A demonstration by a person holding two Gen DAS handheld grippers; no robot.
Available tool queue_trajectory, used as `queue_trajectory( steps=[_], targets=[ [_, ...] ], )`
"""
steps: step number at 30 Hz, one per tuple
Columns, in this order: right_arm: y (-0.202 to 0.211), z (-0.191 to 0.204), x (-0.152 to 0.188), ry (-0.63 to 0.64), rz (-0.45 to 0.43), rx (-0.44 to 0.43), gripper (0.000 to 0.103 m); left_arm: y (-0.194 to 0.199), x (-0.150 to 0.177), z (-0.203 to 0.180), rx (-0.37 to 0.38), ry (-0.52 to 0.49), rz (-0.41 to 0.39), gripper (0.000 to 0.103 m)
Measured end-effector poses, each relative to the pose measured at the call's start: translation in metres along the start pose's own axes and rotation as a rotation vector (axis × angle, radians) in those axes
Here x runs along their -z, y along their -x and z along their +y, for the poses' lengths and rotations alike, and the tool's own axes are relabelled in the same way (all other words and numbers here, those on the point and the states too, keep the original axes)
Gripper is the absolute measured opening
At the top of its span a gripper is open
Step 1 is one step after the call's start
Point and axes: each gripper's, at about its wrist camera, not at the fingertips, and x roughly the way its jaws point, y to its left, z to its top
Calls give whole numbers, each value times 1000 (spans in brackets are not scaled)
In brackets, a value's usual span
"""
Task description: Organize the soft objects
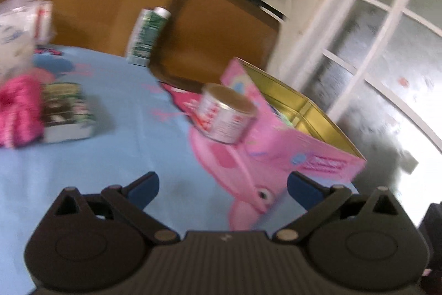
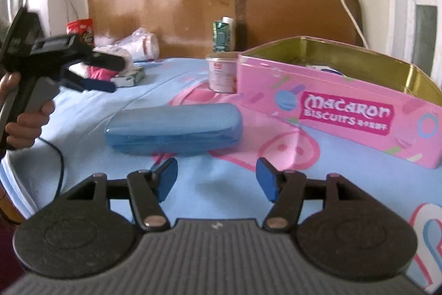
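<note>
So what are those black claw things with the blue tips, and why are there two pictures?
They are grabbers a person holds, one in each hand. Each carries a small camera looking out along its two fingers, so each picture is one grabber's own view. The left gripper and the right gripper are both open and hold nothing. The right one's picture also shows the person's hand holding the other grabber. On the blue tablecloth lie a blue case, a pink biscuit tin with no lid on, a small tub and something fluffy and pink.

Case (image 2: 173, 129) before tin (image 2: 339, 101) — cup (image 2: 221, 73) behind.
</note>
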Motion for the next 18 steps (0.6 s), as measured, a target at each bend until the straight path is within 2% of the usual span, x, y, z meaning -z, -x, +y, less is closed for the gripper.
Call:
queue_trajectory(
  steps=[3, 6, 11, 15, 18],
  targets=[
    [-2, 0, 0, 22, -2, 3, 72, 1, 4, -18, 15, -43, 11, 102],
    [-2, -5, -6, 26, -16, -12, 76, 5, 10, -24, 28, -36, 32, 102],
    [0, -32, -19, -27, -21, -121, 88, 23, 25, -18, 60, 45, 66, 102],
    [-15, -45, -28, 1, 20, -138, 90, 27, 40, -7, 111, 157, 127, 102],
    [-29, -47, -34, 69, 63, -175, 90, 21, 43, -6, 147, 197, 157, 102]
  ],
)
